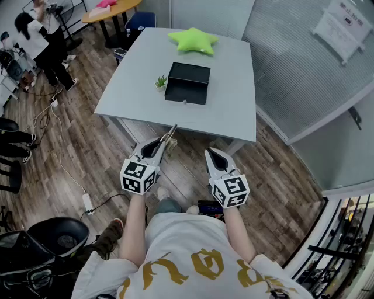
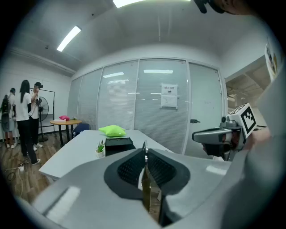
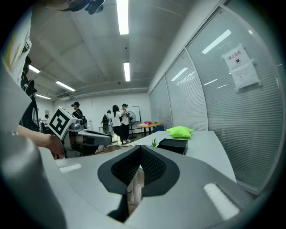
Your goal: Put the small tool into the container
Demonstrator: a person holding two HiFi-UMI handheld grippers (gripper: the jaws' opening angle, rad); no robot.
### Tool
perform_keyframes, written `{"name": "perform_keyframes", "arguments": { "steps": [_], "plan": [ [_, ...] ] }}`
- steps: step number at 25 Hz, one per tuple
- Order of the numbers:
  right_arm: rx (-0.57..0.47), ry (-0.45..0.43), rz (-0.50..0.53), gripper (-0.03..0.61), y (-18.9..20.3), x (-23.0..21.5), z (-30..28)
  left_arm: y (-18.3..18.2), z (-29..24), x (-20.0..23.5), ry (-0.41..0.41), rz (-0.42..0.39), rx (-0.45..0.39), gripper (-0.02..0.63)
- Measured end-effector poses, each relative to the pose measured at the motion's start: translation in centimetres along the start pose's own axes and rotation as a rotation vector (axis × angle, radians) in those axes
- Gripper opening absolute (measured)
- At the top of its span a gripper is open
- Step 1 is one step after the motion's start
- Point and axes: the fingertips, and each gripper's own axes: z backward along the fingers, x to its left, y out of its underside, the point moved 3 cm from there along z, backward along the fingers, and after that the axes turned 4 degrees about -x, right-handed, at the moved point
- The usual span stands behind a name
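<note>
We stand at the near edge of a grey table (image 1: pixel 234 99) with both grippers held out over the wooden floor, short of the tabletop. Our left gripper (image 1: pixel 165 142) has its jaws pressed together on the small tool (image 1: pixel 172 131), a thin metal piece that sticks out past the tips toward the table edge; in the left gripper view we see it pinched upright between the ribbed pads. Our right gripper (image 1: pixel 209 153) hangs just beside the left one, and in the right gripper view its jaws meet with nothing between them. The container (image 1: pixel 187 83), a black box, sits near the middle of the table, well apart from both grippers. A small potted plant (image 1: pixel 160 82) stands just beside the container's left wall, and a green star cushion (image 1: pixel 193 41) lies beyond the box toward the far edge. To our right runs a glass wall (image 1: pixel 304 64) with blinds. Off to the far left we see people (image 1: pixel 35 41) standing near a round table (image 1: pixel 111 10).
</note>
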Motion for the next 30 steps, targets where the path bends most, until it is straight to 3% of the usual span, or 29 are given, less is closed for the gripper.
{"name": "perform_keyframes", "arguments": {
  "steps": [13, 20, 30],
  "plan": [
    [-0.033, -0.020, -0.015, 0.023, -0.3, -0.4, 2.2, -0.4, 0.9, -2.1, -0.003, -0.017, -0.018, 0.032],
    [-0.050, 0.048, -0.048, 0.023, 0.1, -1.9, 3.4, -0.3, 1.0, -3.0, 0.006, -0.018, -0.018, 0.032],
    [-0.011, 0.127, -0.110, 0.023, 1.7, -7.5, -0.1, 0.4, -6.3, -1.1, 0.078, 0.003, 0.024, 0.032]
  ]
}}
